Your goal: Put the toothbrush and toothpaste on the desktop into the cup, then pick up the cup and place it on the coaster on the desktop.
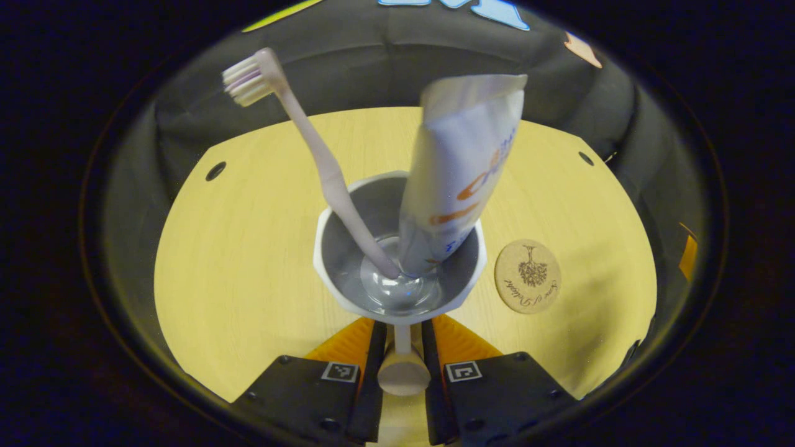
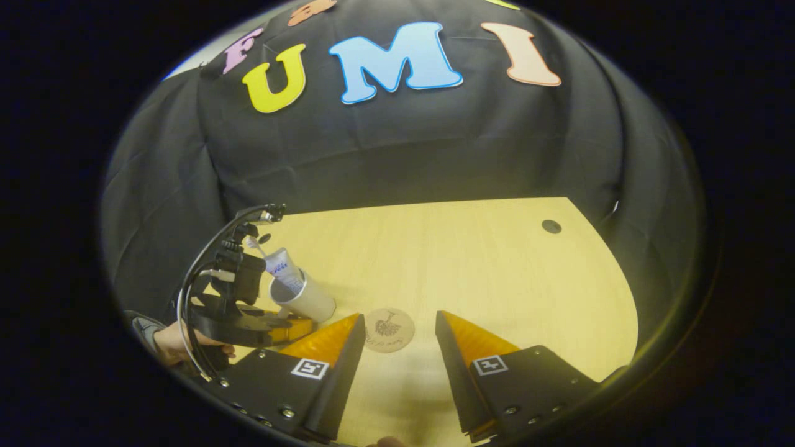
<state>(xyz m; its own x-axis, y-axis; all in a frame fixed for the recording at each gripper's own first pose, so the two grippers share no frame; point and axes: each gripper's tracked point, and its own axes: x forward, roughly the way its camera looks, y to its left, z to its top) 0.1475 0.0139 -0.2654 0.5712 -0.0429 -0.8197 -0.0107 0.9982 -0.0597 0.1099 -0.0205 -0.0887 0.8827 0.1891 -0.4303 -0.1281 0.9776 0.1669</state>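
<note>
A white cup with a grey inside holds a pale toothbrush, bristles up, and a white toothpaste tube. My left gripper is shut on the cup's handle. A round cork coaster lies on the desktop just right of the cup. In the right gripper view the cup hangs tilted in the left gripper, a little left of the coaster. My right gripper stands open above the near edge of the coaster, holding nothing.
The light wooden desktop has small round holes near its far corners. Black cloth walls close it in behind and at the sides. A hand holds the left gripper at the desk's left edge.
</note>
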